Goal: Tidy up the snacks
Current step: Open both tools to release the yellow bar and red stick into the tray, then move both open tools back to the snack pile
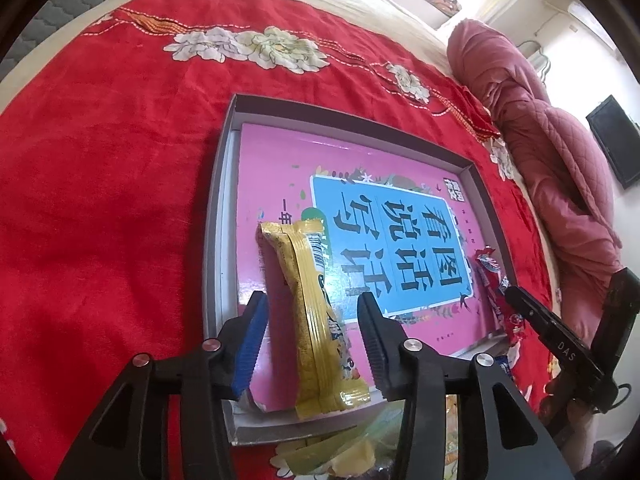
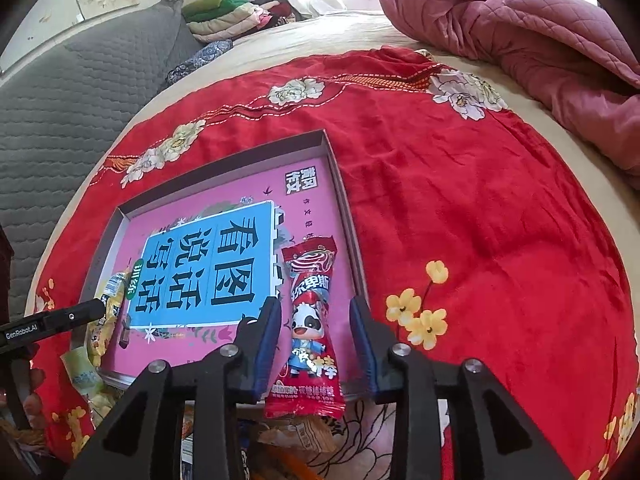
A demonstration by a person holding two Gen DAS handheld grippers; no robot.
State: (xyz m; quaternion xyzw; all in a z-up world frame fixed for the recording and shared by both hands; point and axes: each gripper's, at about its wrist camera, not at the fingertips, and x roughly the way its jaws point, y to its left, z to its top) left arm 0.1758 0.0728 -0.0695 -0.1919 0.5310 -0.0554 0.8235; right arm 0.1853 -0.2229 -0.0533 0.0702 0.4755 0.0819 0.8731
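A: Red floral blanket (image 2: 460, 200) covers the bed under your work, with a shallow grey box (image 1: 212, 216) lying on it. Your left gripper (image 1: 312, 344) has its jaws released; the yellow snack packet (image 1: 316, 320) stands between them, and neither pad presses it.

B: And my right one?

A: Your right gripper (image 2: 316, 344) is also released. The red lollipop packet (image 2: 312, 328) lies between its jaws, apart from both pads. Both snacks rest inside the box, on the pink book (image 1: 280, 168), the yellow one by the left wall and the red one by the right wall.

B: What could go wrong from here?

A: I think the yellow packet may tip over, because it stands on its edge. If you pull back carelessly, a jaw could catch the crinkled end and drag it out. The near end of the red packet hangs over the front wall of the box, so it may slip out too.

B: Anything in the way?

A: More wrappers (image 2: 300, 436) lie below your grippers, near the box front. A pink quilt (image 2: 520, 32) is bunched well apart from the box, and folded clothes (image 2: 236, 8) are far behind.
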